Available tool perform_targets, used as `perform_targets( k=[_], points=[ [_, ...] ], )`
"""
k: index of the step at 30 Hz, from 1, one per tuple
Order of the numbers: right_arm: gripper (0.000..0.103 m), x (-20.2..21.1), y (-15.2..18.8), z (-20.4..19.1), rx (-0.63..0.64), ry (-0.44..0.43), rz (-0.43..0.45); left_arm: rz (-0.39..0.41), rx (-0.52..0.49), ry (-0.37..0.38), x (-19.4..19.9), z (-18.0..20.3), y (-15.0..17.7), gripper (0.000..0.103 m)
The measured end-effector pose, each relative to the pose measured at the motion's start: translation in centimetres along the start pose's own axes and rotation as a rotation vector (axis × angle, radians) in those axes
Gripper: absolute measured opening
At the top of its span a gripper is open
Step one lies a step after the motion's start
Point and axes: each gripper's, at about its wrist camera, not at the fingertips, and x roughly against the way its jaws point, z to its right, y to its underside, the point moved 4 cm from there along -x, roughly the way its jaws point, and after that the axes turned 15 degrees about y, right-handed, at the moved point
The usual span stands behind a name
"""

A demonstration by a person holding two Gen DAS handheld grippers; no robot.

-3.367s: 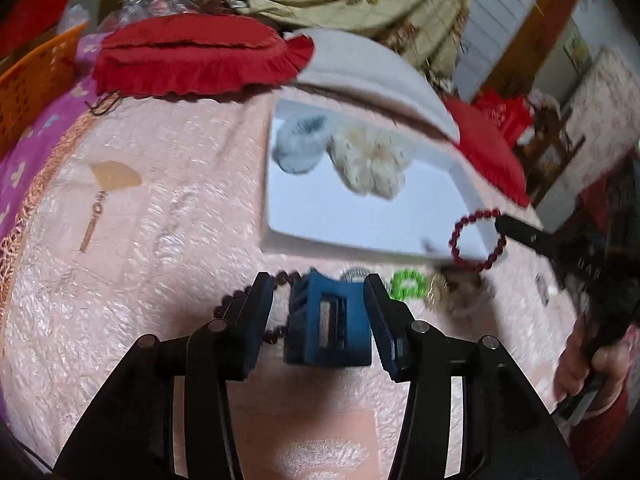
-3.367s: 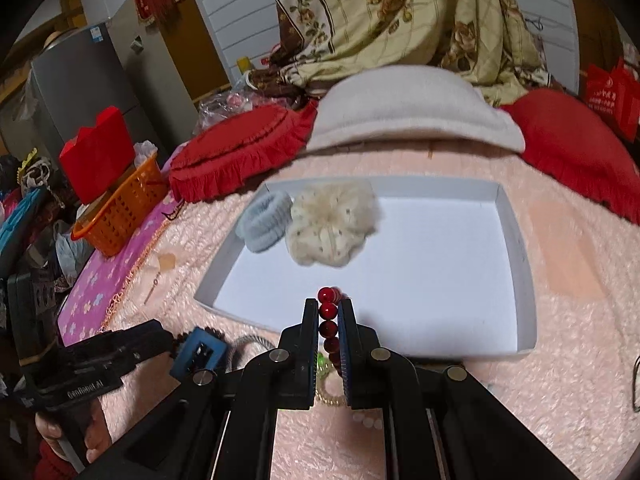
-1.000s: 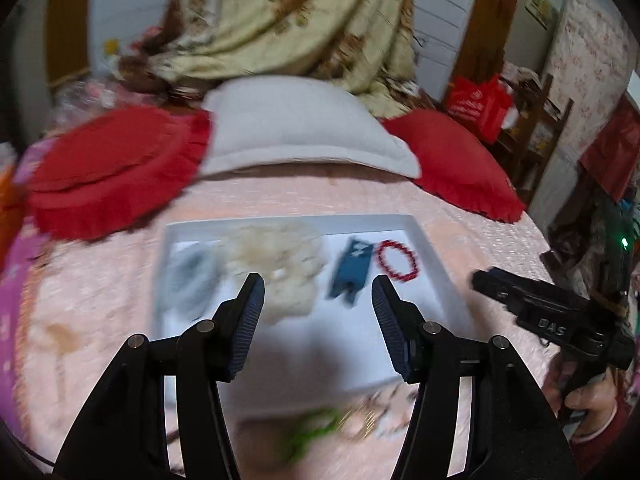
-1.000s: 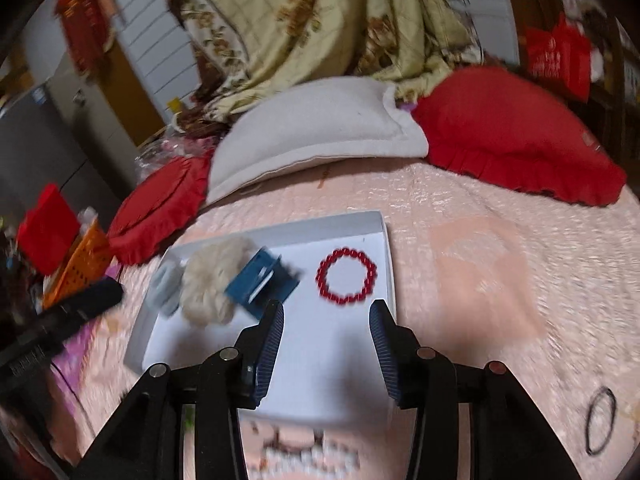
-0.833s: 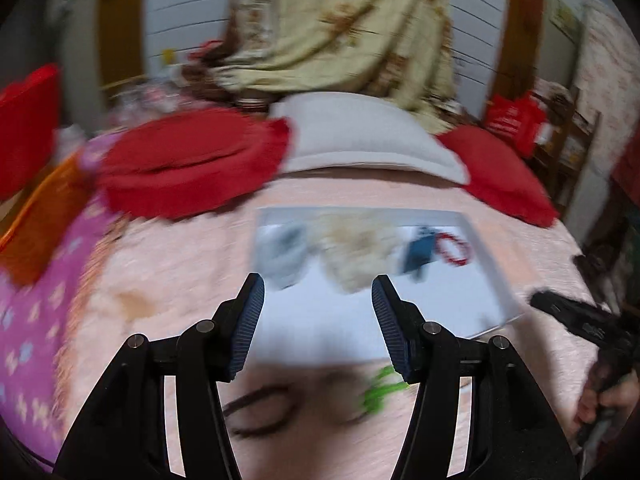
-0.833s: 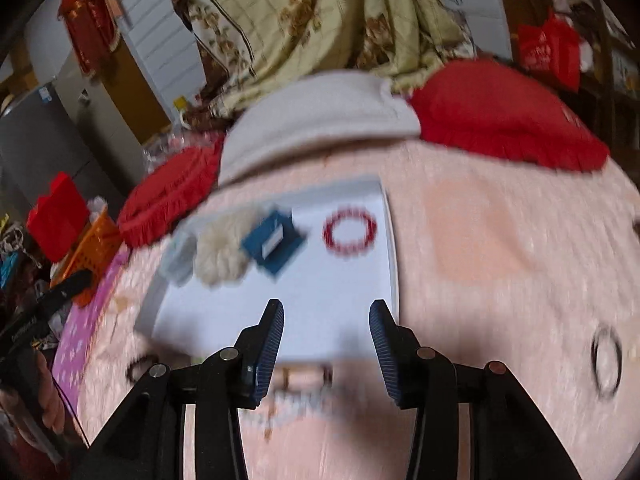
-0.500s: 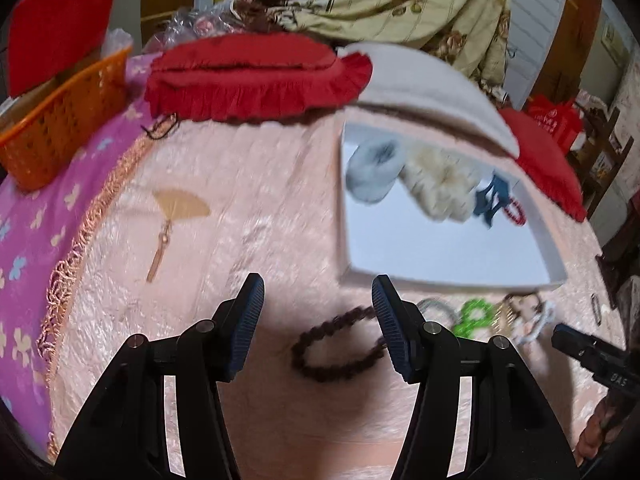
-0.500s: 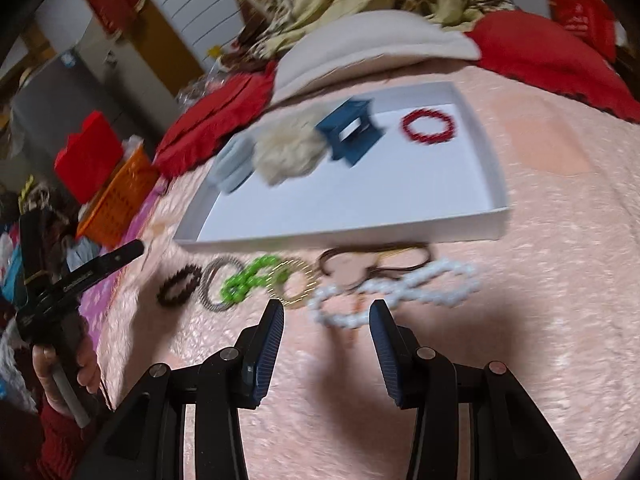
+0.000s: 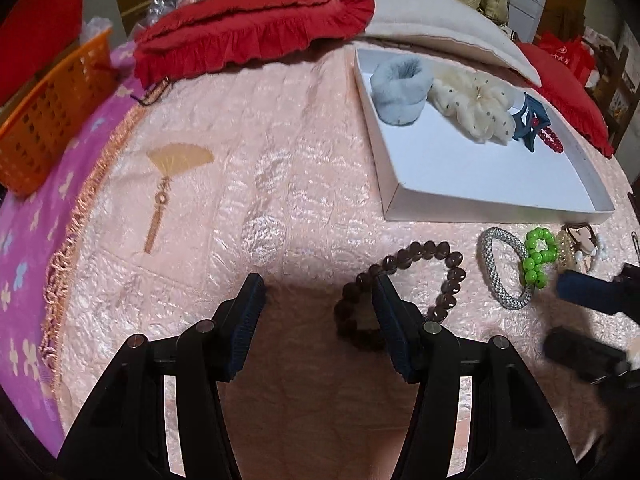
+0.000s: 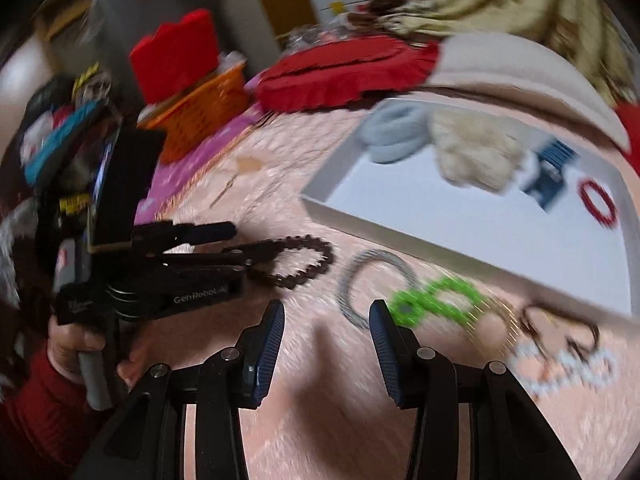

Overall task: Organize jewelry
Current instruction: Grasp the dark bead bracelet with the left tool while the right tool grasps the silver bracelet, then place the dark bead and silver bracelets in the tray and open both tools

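A white tray (image 9: 472,200) holds a grey scrunchie (image 9: 400,90), a cream scrunchie (image 9: 476,108), a blue hair clip (image 9: 530,122) and a red bead bracelet (image 9: 552,140). On the pink bedspread in front of it lie a brown bead bracelet (image 9: 416,276), a silver bangle (image 9: 500,266) and a green bead bracelet (image 9: 538,256). My left gripper (image 9: 318,300) is open and empty, its right finger over the brown bracelet's edge. My right gripper (image 10: 326,326) is open and empty, low over the bedspread near the silver bangle (image 10: 372,284) and green bracelet (image 10: 436,302).
A fan-shaped hairpin (image 9: 172,172) lies on the left. A gold ring and white bead chain (image 10: 568,364) lie right of the green bracelet. Red cushions (image 9: 248,28) and a white pillow (image 9: 436,20) lie behind the tray. An orange basket (image 9: 48,112) stands at far left.
Both grippers have come down closer to the loose bracelets in front of the tray. The left one has moved right over the brown bracelet; the right one has swung left.
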Motion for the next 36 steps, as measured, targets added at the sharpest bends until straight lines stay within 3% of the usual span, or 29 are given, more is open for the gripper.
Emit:
perform_targets(
  k=[5,8,9,10,13,14,16,22,28,36],
  points=[
    [0.041,-2.7,-0.2,-1.4,0.083,0.053,-0.036,-0.001,-0.024,-0.004,-0.2,0.2,-0.2,0.054],
    [0.04,-3.8,-0.1,-1.2,0.092,0.088,-0.059,0.009,-0.012,-0.012,0.0,0.0,-0.6,0.03],
    [0.039,-4.1,0.0,-1.2,0.095,0.098,-0.062,0.013,-0.003,-0.021,0.2,-0.4,-0.7,0.015],
    [0.037,-4.2,0.0,-1.3,0.101,0.111,-0.049,0.012,0.008,-0.004,0.2,-0.7,-1.1,0.012],
    [0.024,-4.2,0.3,-1.6,0.139,0.182,-0.015,0.02,0.063,0.056,0.4,-1.5,-1.6,0.009],
    [0.014,-4.1,0.2,-1.9,0.139,0.176,-0.017,0.023,0.085,0.074,0.4,-1.8,-1.8,0.009],
    [0.007,-4.1,-0.2,-2.1,0.124,0.155,-0.03,0.031,0.115,0.103,0.6,-2.0,-2.0,0.009],
    [0.007,-2.0,-1.0,-1.2,0.006,0.061,-0.015,0.113,0.16,0.214,2.8,-2.0,-2.6,0.008],
    [0.007,2.3,-3.6,0.1,-0.089,-0.009,0.052,0.156,0.133,0.301,4.8,-0.3,-3.4,0.008],
    [0.007,4.8,-6.6,3.1,-0.165,0.043,0.116,0.234,0.054,0.409,8.4,3.6,-6.8,0.008]
  ],
)
